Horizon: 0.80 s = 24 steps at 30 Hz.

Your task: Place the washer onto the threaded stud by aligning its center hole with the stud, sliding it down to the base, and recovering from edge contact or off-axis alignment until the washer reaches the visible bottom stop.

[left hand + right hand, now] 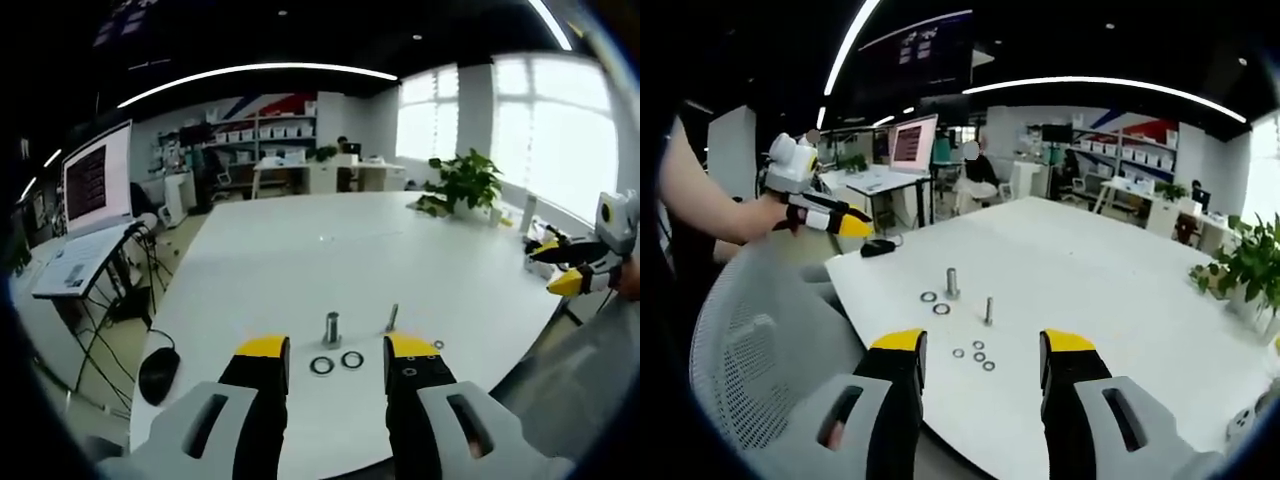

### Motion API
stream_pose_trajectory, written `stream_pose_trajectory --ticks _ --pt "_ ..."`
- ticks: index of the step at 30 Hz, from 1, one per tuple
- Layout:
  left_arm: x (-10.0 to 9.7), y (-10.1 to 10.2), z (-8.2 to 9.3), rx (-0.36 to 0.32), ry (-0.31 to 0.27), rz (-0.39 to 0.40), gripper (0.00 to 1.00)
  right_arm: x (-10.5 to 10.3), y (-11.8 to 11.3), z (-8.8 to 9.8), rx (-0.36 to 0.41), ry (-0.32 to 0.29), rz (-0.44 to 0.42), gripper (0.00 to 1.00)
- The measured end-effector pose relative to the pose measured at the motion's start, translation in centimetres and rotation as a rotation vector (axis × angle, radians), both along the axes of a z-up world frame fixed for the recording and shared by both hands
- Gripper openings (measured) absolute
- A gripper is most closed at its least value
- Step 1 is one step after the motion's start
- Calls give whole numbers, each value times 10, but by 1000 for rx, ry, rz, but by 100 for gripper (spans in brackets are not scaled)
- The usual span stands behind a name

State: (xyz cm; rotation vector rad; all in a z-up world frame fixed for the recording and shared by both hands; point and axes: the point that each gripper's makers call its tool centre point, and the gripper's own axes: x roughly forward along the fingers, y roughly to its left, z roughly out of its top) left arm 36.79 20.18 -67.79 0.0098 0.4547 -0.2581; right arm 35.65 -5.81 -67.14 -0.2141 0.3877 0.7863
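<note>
In the left gripper view, the left gripper point(335, 362) hung with jaws apart and empty, just behind two washers point(336, 362) lying flat on the white table point(330, 260); the upright stud point(331, 328) stood just beyond them.

In the right gripper view, the right gripper point(983, 355) was likewise spread and empty, with small washers point(976, 356) between its tips. The slim stud point(988, 310) stood farther off. The left gripper seemed nearer.
</note>
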Motion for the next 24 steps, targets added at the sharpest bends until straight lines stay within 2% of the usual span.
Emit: stream_pose_trajectory --ticks 7,10,13,19,24 --pt "3 4 0 -42 4 21 38 2 0 6 16 -22 -3 48" --pt "3 4 -3 -32 16 23 38 2 1 5 11 -13 0 48" --pt "4 -1 0 -79 8 27 40 1 2 3 10 -6 16 48" --pt "2 -2 -6 -79 34 18 40 1 -1 4 20 -8 9 48" --pt "4 -2 -6 -113 43 13 41 1 -1 0 17 12 9 48"
